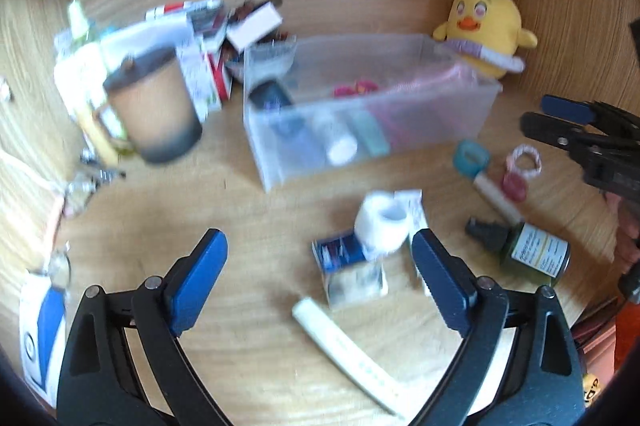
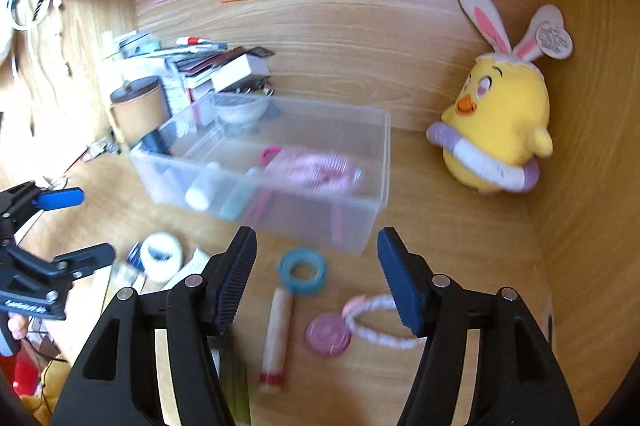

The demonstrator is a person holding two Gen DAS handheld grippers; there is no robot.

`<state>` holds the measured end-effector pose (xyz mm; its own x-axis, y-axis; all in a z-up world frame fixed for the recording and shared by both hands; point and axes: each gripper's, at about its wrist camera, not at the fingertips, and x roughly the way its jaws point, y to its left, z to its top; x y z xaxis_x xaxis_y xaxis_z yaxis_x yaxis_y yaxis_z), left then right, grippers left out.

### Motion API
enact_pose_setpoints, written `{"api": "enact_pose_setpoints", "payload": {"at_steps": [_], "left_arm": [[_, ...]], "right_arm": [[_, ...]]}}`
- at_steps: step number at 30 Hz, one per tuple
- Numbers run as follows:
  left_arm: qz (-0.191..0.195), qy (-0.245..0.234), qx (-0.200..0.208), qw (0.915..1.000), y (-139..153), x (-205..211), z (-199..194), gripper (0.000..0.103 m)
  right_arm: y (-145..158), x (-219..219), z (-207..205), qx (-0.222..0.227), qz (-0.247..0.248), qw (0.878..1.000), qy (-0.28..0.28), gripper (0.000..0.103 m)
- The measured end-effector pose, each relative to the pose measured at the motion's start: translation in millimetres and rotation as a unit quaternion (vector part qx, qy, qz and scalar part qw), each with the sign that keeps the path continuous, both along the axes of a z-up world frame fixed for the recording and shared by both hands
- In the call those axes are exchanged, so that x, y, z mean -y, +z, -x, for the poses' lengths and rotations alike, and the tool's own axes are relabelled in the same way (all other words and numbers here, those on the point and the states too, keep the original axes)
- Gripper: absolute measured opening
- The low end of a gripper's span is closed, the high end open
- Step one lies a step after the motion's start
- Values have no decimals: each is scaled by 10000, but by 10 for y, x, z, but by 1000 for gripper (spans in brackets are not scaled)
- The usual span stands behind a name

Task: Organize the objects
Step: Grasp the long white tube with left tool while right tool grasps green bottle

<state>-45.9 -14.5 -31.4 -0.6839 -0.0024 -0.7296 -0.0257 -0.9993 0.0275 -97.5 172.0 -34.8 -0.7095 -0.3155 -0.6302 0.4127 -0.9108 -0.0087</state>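
Observation:
A clear plastic bin (image 1: 460, 113) (image 2: 360, 222) stands mid-desk holding bottles, tubes and pink items. My left gripper (image 1: 320, 246) is open and empty above a white tape roll (image 1: 382, 224), a small blue box (image 1: 344, 252) and a white tube (image 1: 344, 342). My right gripper (image 2: 316, 246) is open and empty above a teal tape ring (image 2: 303, 272), a white stick (image 2: 276, 338), a pink round case (image 2: 328, 336) and a pink-white hair tie (image 2: 376, 318). The right gripper also shows at the right edge of the left wrist view (image 1: 560, 121).
A yellow chick plush (image 2: 500, 129) sits in the back right corner. A brown mug (image 1: 154, 105) and stacked boxes and books (image 2: 208, 65) crowd the back left. A green bottle (image 1: 532, 252) lies right of the tape roll. Wooden walls enclose the desk.

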Motion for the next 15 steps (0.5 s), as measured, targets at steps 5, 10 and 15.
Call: {"api": "enact_pose_setpoints", "payload": {"at_steps": [5,10,15], "left_arm": [[-120,72,240,9996,-181,-5,-181,94],[-190,95,360,9991,-288,-30,-311,94],[-204,174,457,9986,-382,-2,-382,93]], "right_arm": [[-120,27,-273,213,243,9993,165,59],[-210,147,-478,327,324,9985,299,59],[-321,280,-594,547,371,9966,499,59]]}}
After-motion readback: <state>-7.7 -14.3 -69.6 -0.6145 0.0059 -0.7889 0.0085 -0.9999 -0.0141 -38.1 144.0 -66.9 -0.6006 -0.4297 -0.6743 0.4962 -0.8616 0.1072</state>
